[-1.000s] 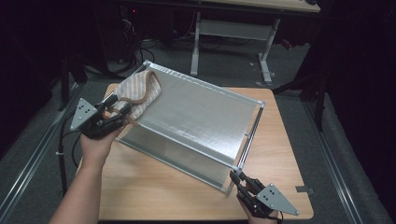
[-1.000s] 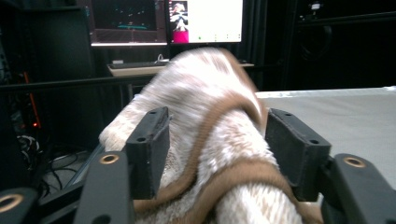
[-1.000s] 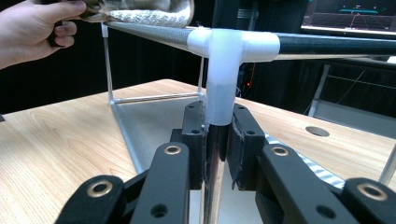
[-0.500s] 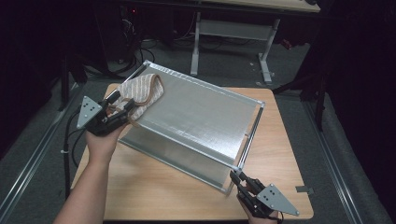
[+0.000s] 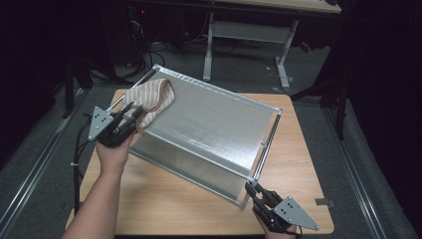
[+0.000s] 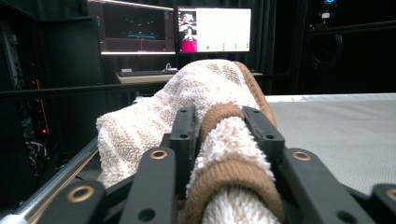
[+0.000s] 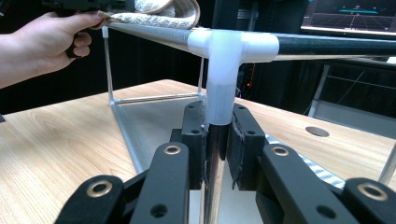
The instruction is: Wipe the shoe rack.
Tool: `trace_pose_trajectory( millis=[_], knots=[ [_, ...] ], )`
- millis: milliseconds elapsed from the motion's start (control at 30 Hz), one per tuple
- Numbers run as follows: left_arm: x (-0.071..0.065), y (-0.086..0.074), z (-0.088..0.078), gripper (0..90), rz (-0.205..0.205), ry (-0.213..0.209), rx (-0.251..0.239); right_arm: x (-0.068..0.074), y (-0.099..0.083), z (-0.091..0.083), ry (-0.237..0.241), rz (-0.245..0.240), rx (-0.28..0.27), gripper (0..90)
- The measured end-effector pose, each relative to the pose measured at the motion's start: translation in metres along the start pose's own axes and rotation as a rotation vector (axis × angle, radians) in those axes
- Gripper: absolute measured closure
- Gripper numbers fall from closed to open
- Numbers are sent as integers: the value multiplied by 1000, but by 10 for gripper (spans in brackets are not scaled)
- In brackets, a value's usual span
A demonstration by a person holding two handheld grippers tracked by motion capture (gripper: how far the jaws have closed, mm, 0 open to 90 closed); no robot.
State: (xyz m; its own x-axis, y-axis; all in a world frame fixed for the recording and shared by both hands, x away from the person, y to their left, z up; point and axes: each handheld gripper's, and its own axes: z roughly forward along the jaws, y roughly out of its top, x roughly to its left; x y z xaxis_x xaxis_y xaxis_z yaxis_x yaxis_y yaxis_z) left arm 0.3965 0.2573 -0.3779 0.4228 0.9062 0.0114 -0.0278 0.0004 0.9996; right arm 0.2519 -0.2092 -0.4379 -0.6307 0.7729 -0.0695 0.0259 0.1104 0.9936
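Towel: a striped beige towel [image 5: 149,102] with a brown hem lies bunched on the far left corner of the rack's top sheet, one fold hanging toward the left gripper.
Left gripper: the left gripper [image 5: 130,113] has just been closing its jaws, with a fold of the towel [image 6: 224,140] between them; in the left gripper view the pads press on the rolled brown hem from both sides.
Left hand: the left hand [image 5: 115,149] comes in from the lower left with the forearm slanting up, and the gripper points toward the rack's corner at about the height of the top sheet.
Rack: a metal-framed rack [image 5: 209,127] with a grey ribbed sheet stretched over it stands askew on the wooden table [image 5: 164,199].
Right gripper: the right gripper [image 5: 254,191] sits at the rack's near right corner, jaws narrow and clamped on the upright leg [image 7: 215,140] just under a white corner joint [image 7: 224,51].
Left gripper view alone: lit monitors [image 6: 212,29] behind the towel.
Right gripper view alone: the left hand [image 7: 42,44] far off at the rack's top rail, below the towel [image 7: 159,14].
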Motion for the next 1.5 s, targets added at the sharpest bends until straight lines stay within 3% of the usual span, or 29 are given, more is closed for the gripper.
trace_pose_trajectory(
  millis=[333,533,800,1067,1300,1500],
  knots=[
    [-10,-1,1,721,14,-13,3,0,0,1,0,1,1,787],
    [-31,-3,0,720,10,-53,-10,0,0,0,0,1,2,787],
    [-77,-2,1,719,10,-120,-10,0,0,0,0,-2,2,788],
    [-135,0,7,718,19,-176,-2,0,0,0,1,-1,2,788],
    [-183,-1,7,719,11,-253,-19,0,0,0,3,-2,2,788],
    [-214,-1,8,719,-1,-324,-28,0,0,-1,3,-5,0,788]
  ],
)
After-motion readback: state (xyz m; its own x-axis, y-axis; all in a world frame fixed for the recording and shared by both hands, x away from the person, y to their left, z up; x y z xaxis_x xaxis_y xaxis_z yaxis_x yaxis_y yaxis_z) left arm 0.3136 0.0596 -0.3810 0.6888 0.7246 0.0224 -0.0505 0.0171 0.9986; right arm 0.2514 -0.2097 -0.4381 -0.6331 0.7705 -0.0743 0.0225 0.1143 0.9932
